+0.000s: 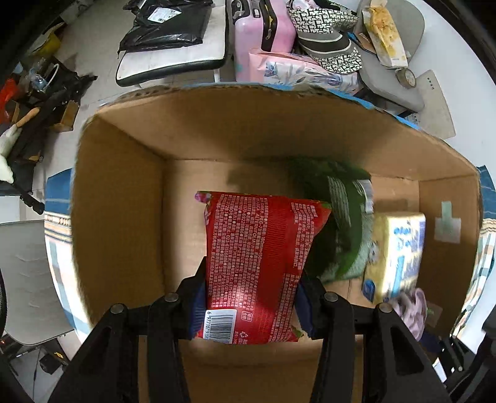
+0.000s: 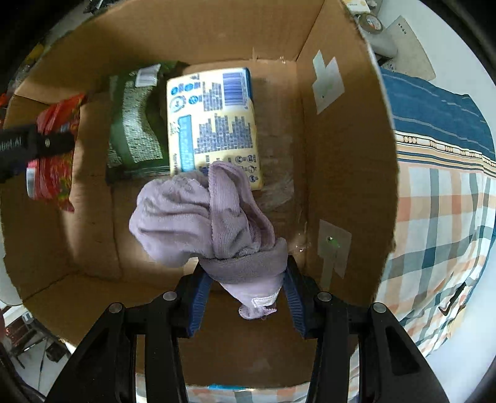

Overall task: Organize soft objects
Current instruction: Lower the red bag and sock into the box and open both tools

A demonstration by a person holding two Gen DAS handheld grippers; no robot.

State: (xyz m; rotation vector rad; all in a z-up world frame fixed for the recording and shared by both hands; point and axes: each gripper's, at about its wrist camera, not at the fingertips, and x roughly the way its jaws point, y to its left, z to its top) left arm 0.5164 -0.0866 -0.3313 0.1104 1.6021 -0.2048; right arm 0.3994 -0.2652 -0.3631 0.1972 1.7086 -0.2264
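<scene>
Your left hand-held gripper (image 1: 251, 302) is clamped on the red pack (image 1: 259, 263), blue pads pressed against its 2 long sides, barcode end toward the camera. The pack hangs inside the cardboard box (image 1: 124, 198), over the left half of the box floor; whether it touches the floor cannot be told.

Your right hand-held gripper (image 2: 246, 283) pinches the lilac cloth (image 2: 201, 217) at its bunched lower end. The rest of the cloth billows forward above the box floor and overlaps the near corner of the yellow pack (image 2: 214, 124).

Contents already in the box: a green pack (image 2: 136, 124) lying just beside the yellow pack, both toward the far wall. In the left wrist view the green pack (image 1: 341, 217) is blurred and sits directly behind the red pack, with the yellow pack (image 1: 396, 254) to its right against the right wall. The floor patch left of the red pack is bare cardboard.

Obstructions: the box walls rise on all 4 sides around both grippers. In the right wrist view the left gripper's black finger crosses the red pack (image 2: 52, 161) at the left wall.

Surroundings: the box rests on a plaid blanket (image 2: 440, 232). Beyond the far wall lie a pink suitcase (image 1: 263, 34), a patterned cap (image 1: 328, 46), a floral pack (image 1: 297, 69) and a black plastic bag (image 1: 167, 24).
</scene>
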